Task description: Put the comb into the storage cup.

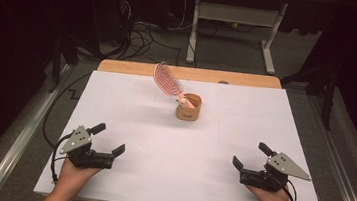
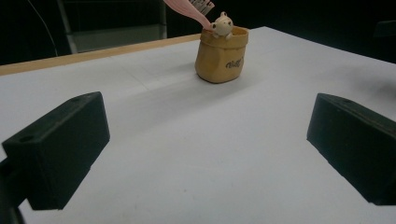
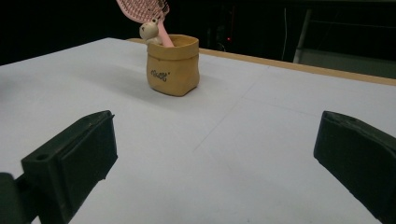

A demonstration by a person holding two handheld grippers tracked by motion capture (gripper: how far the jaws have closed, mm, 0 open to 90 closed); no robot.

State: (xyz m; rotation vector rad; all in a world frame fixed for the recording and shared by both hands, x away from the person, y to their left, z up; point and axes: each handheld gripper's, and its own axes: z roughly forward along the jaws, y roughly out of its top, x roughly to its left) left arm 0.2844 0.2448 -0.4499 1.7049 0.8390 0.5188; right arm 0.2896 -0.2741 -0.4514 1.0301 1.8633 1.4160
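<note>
From above, my left claw (image 1: 110,139) and right claw (image 1: 249,155) rest wide open and empty at the near corners of the white table (image 1: 129,120). The tan pot (image 1: 189,107) stands far off near the middle, a pink brush (image 1: 167,80) leaning out of it to the left.

Along my left claw (image 2: 201,149), the pot (image 2: 221,56) sits far ahead, well apart from the jaws.

Along my right claw (image 3: 219,163), the pot (image 3: 173,65) stands far ahead to the left, with the brush (image 3: 142,10) in it.

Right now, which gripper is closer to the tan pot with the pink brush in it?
Neither by much; the right looks marginally nearer. The left gripper rests near the front left of the table, the right gripper near the front right, both open, with the tan pot well beyond and between them.
</note>
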